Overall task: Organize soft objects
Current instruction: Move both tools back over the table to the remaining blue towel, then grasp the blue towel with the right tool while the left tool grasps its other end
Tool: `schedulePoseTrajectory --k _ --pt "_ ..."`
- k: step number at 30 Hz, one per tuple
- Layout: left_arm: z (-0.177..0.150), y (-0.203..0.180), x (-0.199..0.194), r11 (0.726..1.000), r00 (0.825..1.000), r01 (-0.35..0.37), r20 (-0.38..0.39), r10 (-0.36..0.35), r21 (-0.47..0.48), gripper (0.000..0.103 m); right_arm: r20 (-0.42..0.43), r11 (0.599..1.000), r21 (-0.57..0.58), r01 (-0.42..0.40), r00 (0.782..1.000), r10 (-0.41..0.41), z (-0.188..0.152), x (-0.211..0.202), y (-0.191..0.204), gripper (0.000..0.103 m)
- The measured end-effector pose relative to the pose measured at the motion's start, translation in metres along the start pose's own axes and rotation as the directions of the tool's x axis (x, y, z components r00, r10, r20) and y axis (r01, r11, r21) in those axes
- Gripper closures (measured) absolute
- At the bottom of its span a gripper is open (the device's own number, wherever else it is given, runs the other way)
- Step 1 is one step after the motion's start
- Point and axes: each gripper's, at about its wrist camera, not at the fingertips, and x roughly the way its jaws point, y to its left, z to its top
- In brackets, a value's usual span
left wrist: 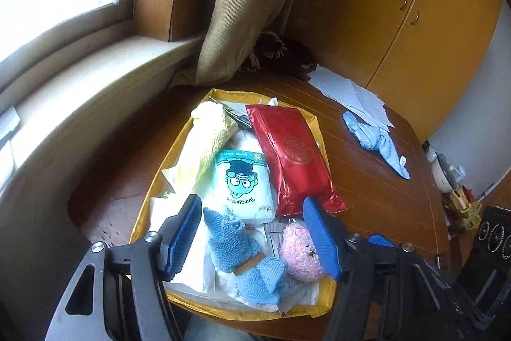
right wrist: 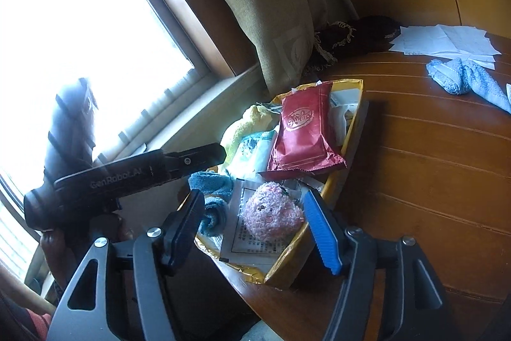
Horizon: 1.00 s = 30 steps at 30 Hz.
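Gold foil lines the shallow tray [left wrist: 145,206] that sits at the near edge of the wooden worktop [left wrist: 377,181], and most of the soft things already lie in it: a blue cloth [left wrist: 230,240] and a pink plush toy [left wrist: 301,254] at the near end, a yellow towel [left wrist: 207,136], a tissue pack [left wrist: 244,184] and a red foil packet [left wrist: 293,155] further in. The left gripper [left wrist: 252,237] hovers with its jaws apart over the blue cloth and the plush toy, pressing on neither; the right gripper [right wrist: 255,226] likewise stands wide open above the pink plush toy [right wrist: 271,213]. A second blue cloth [left wrist: 373,136] lies alone on the worktop, well apart from the tray, so the sorting looks unfinished. The main risk, as I judge it, is that the tray hangs close to the worktop's rim and a nudge from either gripper could tip it off; the two grippers also crowd the same corner and could knock together. Papers beneath the soft things are mostly covered, the window glare washes out the left of the right wrist view, and the objects at the far right edge are too small to name.
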Motion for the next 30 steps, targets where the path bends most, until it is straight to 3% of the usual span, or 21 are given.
schedulePoseTrajectory --k 3,8,10,14,20,25,30 --pt "0.003 -0.013 -0.002 0.998 0.999 -0.034 0.016 0.034 0.043 0.03 0.014 1.0 0.001 -0.012 1.0 0.012 0.002 -0.009 -0.005 0.038" --pt "0.011 -0.025 -0.012 1.0 0.998 -0.007 0.069 0.006 0.02 0.03 0.058 0.999 0.049 0.0 0.998 -0.003 0.008 -0.028 -0.031 0.038" --pt "0.014 -0.025 -0.016 0.999 0.994 0.024 0.103 -0.021 -0.034 0.03 0.071 0.996 0.082 0.034 0.997 -0.04 0.013 -0.033 -0.049 0.038" --pt "0.02 -0.052 -0.006 0.995 0.993 0.102 0.066 -0.102 0.012 0.027 0.074 0.984 0.157 0.086 0.992 -0.099 0.027 -0.041 -0.095 0.038" --pt "0.019 -0.093 0.016 0.969 0.971 0.24 -0.036 -0.238 0.053 0.027 0.003 0.928 0.255 0.273 0.959 -0.283 0.064 -0.037 -0.171 0.038" --pt "0.019 -0.097 0.024 0.964 0.963 0.264 -0.056 -0.262 0.025 0.027 -0.015 0.89 0.324 0.321 0.942 -0.335 0.106 -0.024 -0.222 0.038" --pt "0.016 -0.091 0.03 0.962 0.959 0.274 -0.076 -0.273 0.006 0.027 -0.036 0.849 0.307 0.43 0.897 -0.441 0.149 -0.001 -0.259 0.038"
